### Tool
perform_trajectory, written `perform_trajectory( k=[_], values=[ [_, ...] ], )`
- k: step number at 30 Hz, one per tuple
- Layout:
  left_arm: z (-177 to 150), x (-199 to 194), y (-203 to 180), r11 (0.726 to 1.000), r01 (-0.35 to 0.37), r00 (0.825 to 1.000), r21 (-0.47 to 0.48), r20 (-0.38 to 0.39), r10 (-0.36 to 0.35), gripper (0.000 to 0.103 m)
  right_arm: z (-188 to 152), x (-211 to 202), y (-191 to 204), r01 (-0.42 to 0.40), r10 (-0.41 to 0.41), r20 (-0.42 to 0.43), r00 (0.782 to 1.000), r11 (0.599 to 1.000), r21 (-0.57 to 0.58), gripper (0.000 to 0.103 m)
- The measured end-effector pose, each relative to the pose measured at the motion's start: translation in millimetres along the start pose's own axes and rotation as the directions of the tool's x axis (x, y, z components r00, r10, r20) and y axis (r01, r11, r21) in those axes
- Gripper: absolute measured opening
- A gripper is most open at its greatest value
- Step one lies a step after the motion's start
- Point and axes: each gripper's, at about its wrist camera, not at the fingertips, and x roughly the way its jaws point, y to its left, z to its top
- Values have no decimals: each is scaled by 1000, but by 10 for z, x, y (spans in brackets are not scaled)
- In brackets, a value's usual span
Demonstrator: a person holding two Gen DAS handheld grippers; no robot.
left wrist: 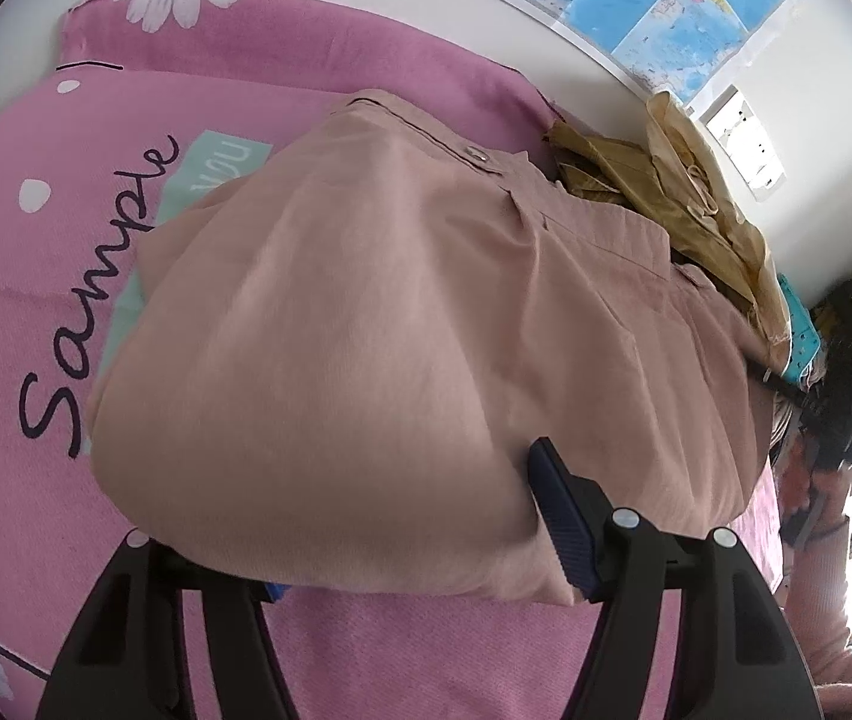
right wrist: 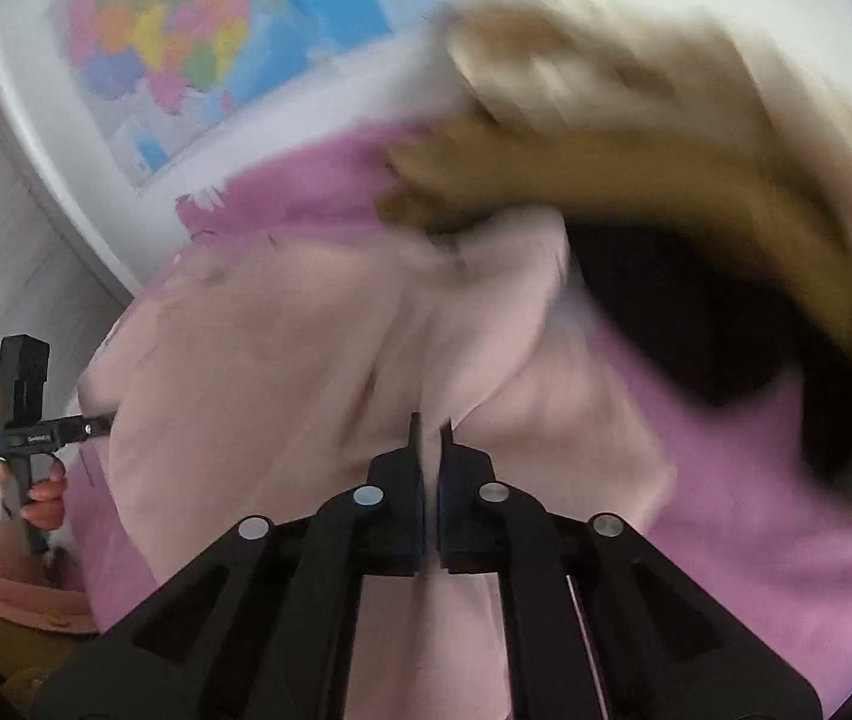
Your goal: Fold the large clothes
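Observation:
A dusty-pink garment (left wrist: 402, 324) lies bunched and partly folded on a pink bed sheet (left wrist: 36, 276). My left gripper (left wrist: 420, 534) is wide open, its jaws straddling the garment's near edge; the right blue pad (left wrist: 558, 510) shows, the left one is mostly hidden under the cloth. In the blurred right wrist view the same garment (right wrist: 306, 372) is lifted, and my right gripper (right wrist: 429, 438) is shut on a fold of it. The left gripper also shows in the right wrist view (right wrist: 24, 414), held in a hand.
A pile of tan and mustard clothes (left wrist: 666, 192) lies at the bed's far right, blurred in the right wrist view (right wrist: 636, 138). A dark garment (right wrist: 696, 312) lies beneath it. A world map (left wrist: 666, 6) hangs on the white wall. A turquoise object (left wrist: 801, 330) sits by the bed edge.

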Motion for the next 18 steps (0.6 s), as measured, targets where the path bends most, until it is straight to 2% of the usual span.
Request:
perform_trajectory(
  k=[2, 3, 4, 5, 7, 9, 10, 11, 13, 15, 16, 18],
  values=[
    [21, 7, 12, 1000, 4, 1000, -9, 1, -4, 65, 212, -112, -32, -42, 39, 76, 996, 999, 28, 3],
    [25, 5, 26, 1000, 6, 1000, -18, 5, -6, 64, 242, -106, -77, -35, 33, 73, 997, 999, 34, 3],
    [27, 4, 33, 1000, 9, 1000, -21, 7, -9, 64, 246, -33, -134, -9, 7, 42, 999, 999, 42, 3],
    [25, 2, 44, 1000, 15, 1000, -25, 9, -15, 64, 202, 111, -210, 19, -18, -23, 1000, 998, 59, 3],
    [22, -3, 53, 999, 23, 1000, -23, 12, -23, 64, 35, 382, -342, 92, -78, -169, 982, 993, 77, 7],
    [22, -3, 42, 1000, 20, 1000, -15, 11, -20, 64, -71, 341, -431, 116, -92, -181, 979, 985, 125, 38],
    [24, -1, 41, 1000, 19, 1000, -12, 10, -19, 64, -139, 166, -475, 115, -92, -135, 987, 978, 174, 46],
    [23, 0, 35, 1000, 17, 1000, -9, 11, -17, 64, -189, 33, -494, 100, -81, -100, 992, 973, 207, 61],
    [12, 1, 25, 1000, 15, 1000, -7, 15, -15, 64, -422, -363, -519, 12, -7, -16, 1000, 950, 312, 63],
    [5, 4, 11, 1000, 14, 1000, -2, 20, -14, 64, -704, -587, -510, -70, 73, 8, 997, 913, 401, 67],
    [2, 7, 5, 1000, 11, 1000, 1, 22, -11, 64, -891, -650, -487, -113, 125, 4, 992, 888, 447, 70],
    [-5, 20, -20, 1000, 7, 1000, 7, 23, -7, 66, -1150, -656, -405, -134, 174, -34, 984, 852, 506, 70]
  ],
)
